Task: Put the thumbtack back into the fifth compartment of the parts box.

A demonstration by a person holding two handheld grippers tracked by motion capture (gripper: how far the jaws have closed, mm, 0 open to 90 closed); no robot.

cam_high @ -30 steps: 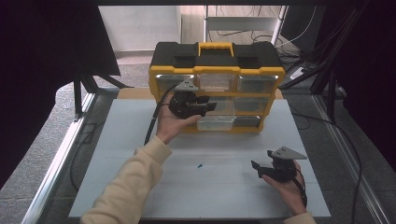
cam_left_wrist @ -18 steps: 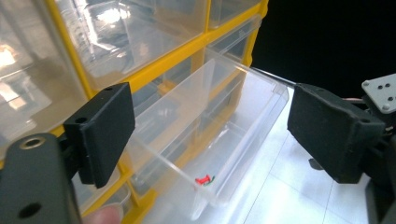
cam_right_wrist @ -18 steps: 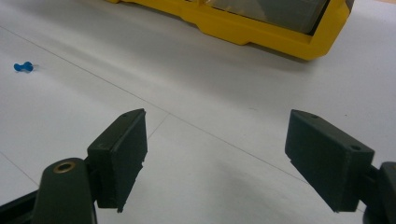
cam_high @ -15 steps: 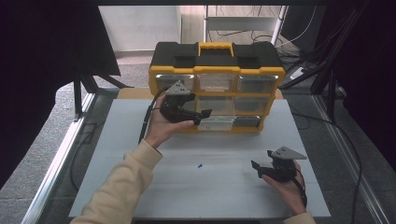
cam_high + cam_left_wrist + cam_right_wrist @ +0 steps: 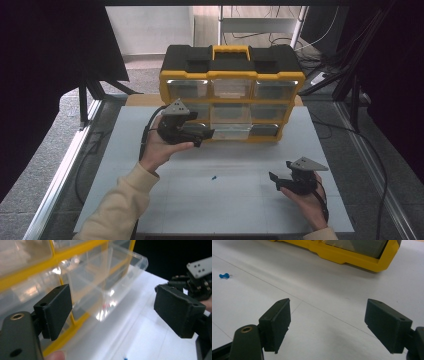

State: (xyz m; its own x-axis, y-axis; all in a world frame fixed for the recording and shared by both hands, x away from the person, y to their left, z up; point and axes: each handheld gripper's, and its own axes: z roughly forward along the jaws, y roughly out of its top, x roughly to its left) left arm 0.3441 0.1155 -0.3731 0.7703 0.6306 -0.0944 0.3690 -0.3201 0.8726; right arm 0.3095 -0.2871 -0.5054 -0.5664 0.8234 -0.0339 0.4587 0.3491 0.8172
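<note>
- The left gripper (image 5: 202,136) sits at the foot of the yellow organiser (image 5: 232,77), jaws spread wide with nothing between them, right by the bottom row's middle drawer.
- That clear drawer (image 5: 105,287) stands pulled out of its slot in the left gripper view, poking toward the white table (image 5: 165,200); a speck of red shows inside it.
- The blue pushpin (image 5: 214,177) lies loose on the table, at about 5 o'clock from the left gripper and 9 o'clock from the right one, well apart from both.
- My read: the open drawer is waiting for that pin. To do it well, come down on the pin squarely, pinch the head rather than the point, and lift cleanly before swinging to 12 o'clock toward the drawer.
- The right gripper (image 5: 276,179) rests low near the table's 4 o'clock corner, jaws gaping and empty, aimed toward 10 o'clock; its own view shows the pin (image 5: 224,275) far off at upper left.
- Left forearm, in a cream sleeve (image 5: 120,210), reaches up diagonally, wrist cocked so the jaws point toward 3 o'clock along the case front.
- Right hand (image 5: 310,200) cradles its tool from beneath, close to the near edge.
</note>
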